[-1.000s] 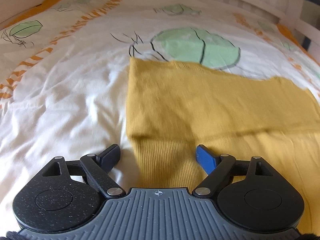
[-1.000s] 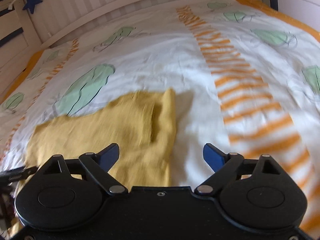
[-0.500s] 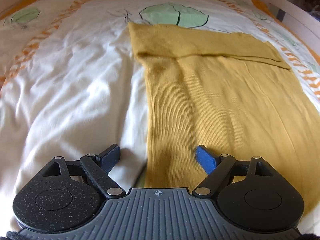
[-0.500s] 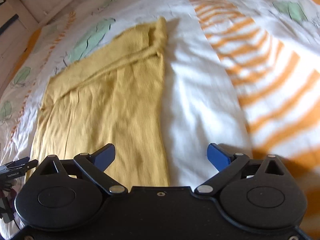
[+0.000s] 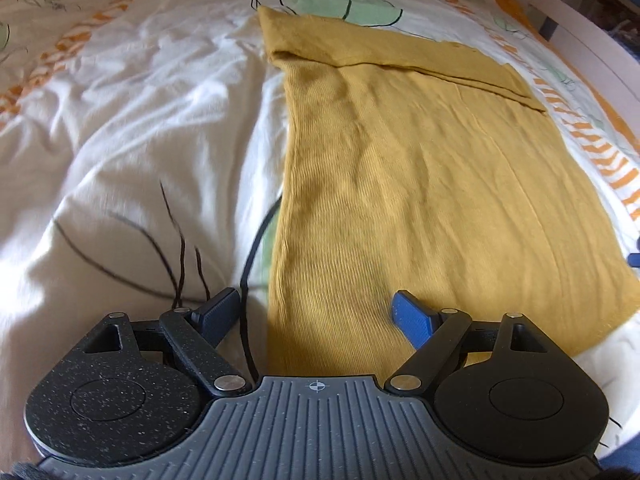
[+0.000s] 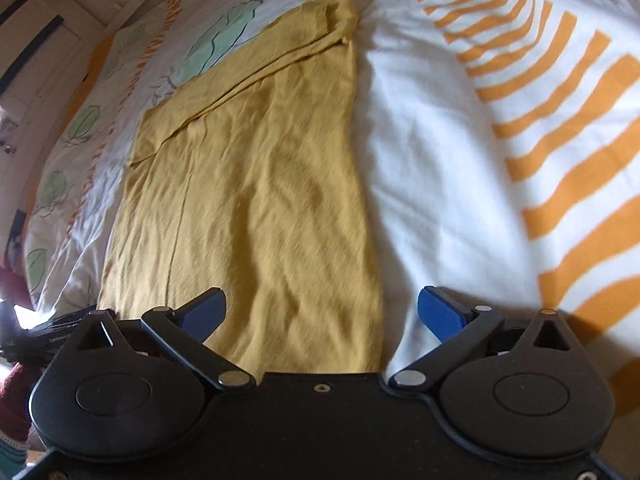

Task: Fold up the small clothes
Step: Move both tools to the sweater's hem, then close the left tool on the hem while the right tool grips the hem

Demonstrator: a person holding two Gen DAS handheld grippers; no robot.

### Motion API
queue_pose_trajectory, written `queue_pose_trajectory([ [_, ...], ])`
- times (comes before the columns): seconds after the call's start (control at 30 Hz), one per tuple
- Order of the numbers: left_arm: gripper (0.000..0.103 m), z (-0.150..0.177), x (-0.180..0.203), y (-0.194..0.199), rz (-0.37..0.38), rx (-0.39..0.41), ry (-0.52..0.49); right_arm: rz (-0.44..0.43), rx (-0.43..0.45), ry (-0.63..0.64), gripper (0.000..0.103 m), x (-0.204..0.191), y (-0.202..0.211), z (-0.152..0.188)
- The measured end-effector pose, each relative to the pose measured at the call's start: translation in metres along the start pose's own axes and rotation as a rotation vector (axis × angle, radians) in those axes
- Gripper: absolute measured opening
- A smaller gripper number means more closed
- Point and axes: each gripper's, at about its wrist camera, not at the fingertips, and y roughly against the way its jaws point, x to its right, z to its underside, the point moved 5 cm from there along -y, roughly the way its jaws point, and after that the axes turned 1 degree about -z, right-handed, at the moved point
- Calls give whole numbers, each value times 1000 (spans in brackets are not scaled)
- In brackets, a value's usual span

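Note:
A mustard-yellow ribbed garment (image 5: 420,184) lies flat on the bed, with a band folded over at its far end. My left gripper (image 5: 316,314) is open and empty, straddling the garment's near left edge. In the right wrist view the same garment (image 6: 256,184) stretches away from me. My right gripper (image 6: 320,312) is open and empty, straddling the garment's near right edge. The other gripper's fingertip (image 5: 634,258) peeks in at the right edge of the left wrist view.
The white duvet (image 5: 140,128) has green leaf prints and orange stripes (image 6: 560,128). A white slatted bed frame (image 6: 80,40) runs along the far side. The left gripper's body (image 6: 48,332) shows at the lower left of the right wrist view.
Both grippers have drawn back toward the garment's near end, and both stayed open. The garment now lies spread out full length in both views.

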Motion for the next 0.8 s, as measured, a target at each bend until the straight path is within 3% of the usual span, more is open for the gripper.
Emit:
queue_pose_trajectory([
  [0.2, 83, 13, -1, 10, 48, -38, 0, -32, -53, 28, 102, -6, 0, 10],
  [0.37, 83, 17, 2, 7, 45, -42, -27, -37, -83, 62, 103, -9, -6, 16],
  [0.6, 101, 17, 11, -3, 63, -66, -71, -72, -123, 43, 103, -7, -20, 15],
  [0.73, 99, 19, 15, -4, 47, -62, -99, -87, -141, 56, 103, -8, -21, 16],
  [0.8, 86, 19, 14, 0, 39, -50, -98, -90, -155, 71, 103, -9, -21, 17],
])
